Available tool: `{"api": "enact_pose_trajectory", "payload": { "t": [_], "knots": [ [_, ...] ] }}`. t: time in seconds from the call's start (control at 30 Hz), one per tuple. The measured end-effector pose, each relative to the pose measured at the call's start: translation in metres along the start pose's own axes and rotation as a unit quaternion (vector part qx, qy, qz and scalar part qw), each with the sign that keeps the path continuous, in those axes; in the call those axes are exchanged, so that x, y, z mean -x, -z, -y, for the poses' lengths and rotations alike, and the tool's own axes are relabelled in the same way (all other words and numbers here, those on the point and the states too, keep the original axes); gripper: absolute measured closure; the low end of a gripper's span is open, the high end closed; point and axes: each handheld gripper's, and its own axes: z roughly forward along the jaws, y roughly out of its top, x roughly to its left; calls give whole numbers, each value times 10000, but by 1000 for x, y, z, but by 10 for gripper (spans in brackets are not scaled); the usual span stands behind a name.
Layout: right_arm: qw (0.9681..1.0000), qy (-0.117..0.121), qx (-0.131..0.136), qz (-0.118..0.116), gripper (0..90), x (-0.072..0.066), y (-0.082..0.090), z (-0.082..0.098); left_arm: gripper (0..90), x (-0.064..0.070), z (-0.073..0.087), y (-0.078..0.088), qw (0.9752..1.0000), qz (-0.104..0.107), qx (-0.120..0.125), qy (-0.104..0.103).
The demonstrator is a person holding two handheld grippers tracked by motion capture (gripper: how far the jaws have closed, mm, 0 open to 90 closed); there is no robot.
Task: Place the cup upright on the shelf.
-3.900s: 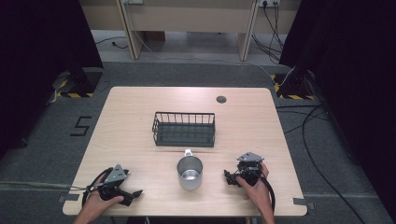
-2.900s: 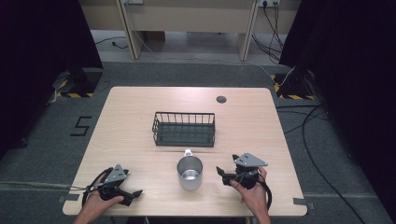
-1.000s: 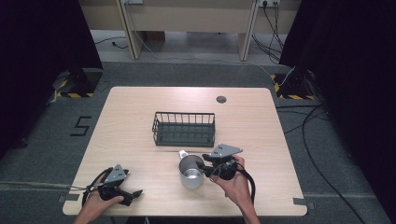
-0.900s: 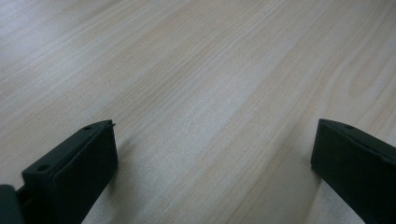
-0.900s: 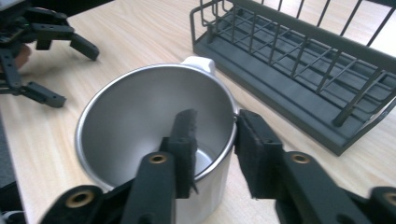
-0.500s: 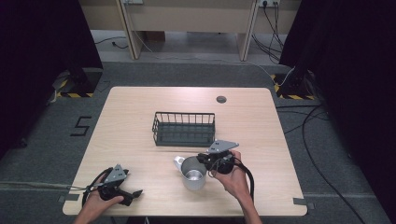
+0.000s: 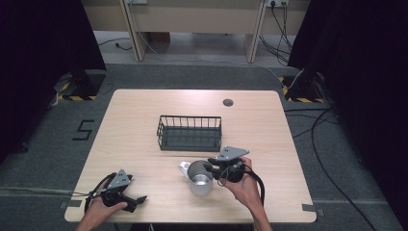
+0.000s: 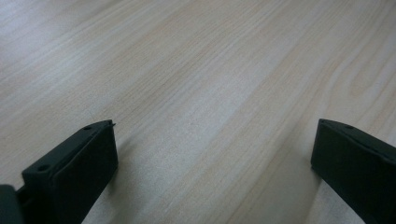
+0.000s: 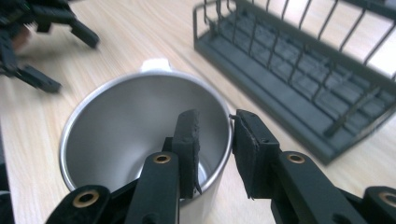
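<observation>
Left tongs (image 7: pixel 139 198) sit on the desk (image 7: pixel 144 120) at the near-left corner, jaws spread wide, nothing but bare wood between them in the left gripper view.

Right tongs (image 9: pixel 215 140) are at the steel mug (image 7: pixel 199 177), just to its right as seen from above. Jaws narrow and straddling the mug's wall: one pad inside the cup, one outside, rim between them. They have just been opening a little. In the right gripper view the outer pad looks slightly off the rim, and I can't tell whether the inner one presses, so call it a loose straddle, not a firm clamp.

Mug stands upright on the desk, long axis vertical, mouth up, empty inside. Its handle (image 7: pixel 184 167) points away from the right tongs, towards the left and slightly to the far side, roughly opposite the gripped wall.

Beyond the mug and right tongs, near but apart: dark wire basket (image 7: pixel 190 133), long axis running left-right across the desk, open top.

Further back, a small round grommet (image 7: pixel 227 102) in the desktop.
</observation>
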Motion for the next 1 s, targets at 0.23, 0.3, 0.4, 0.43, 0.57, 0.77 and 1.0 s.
{"api": "enact_pose_trajectory", "payload": {
  "t": [0.23,0.3,0.4,0.43,0.57,0.77,1.0],
  "knots": [
    [9999,-4,27,-134,824,6,-8,-1,0,0,0,0,10000,-1,-1,-2],
    [9999,-16,31,-147,825,6,-8,-1,0,0,0,0,10000,-1,-2,-3],
    [10000,3,24,-68,823,5,-8,-1,0,0,0,0,10000,0,-2,-1],
    [10000,-12,52,-74,798,5,-7,-1,0,0,0,0,10000,-1,-1,-2],
    [9992,-145,347,-116,528,6,-4,0,0,0,0,0,10000,3,-10,-3],
    [9921,-379,1161,-287,150,-8,4,15,0,0,0,0,10000,-1,-1,-2],
    [9890,-415,1403,-197,153,-21,5,30,0,0,0,0,10000,-1,-1,-1]
  ]
}}
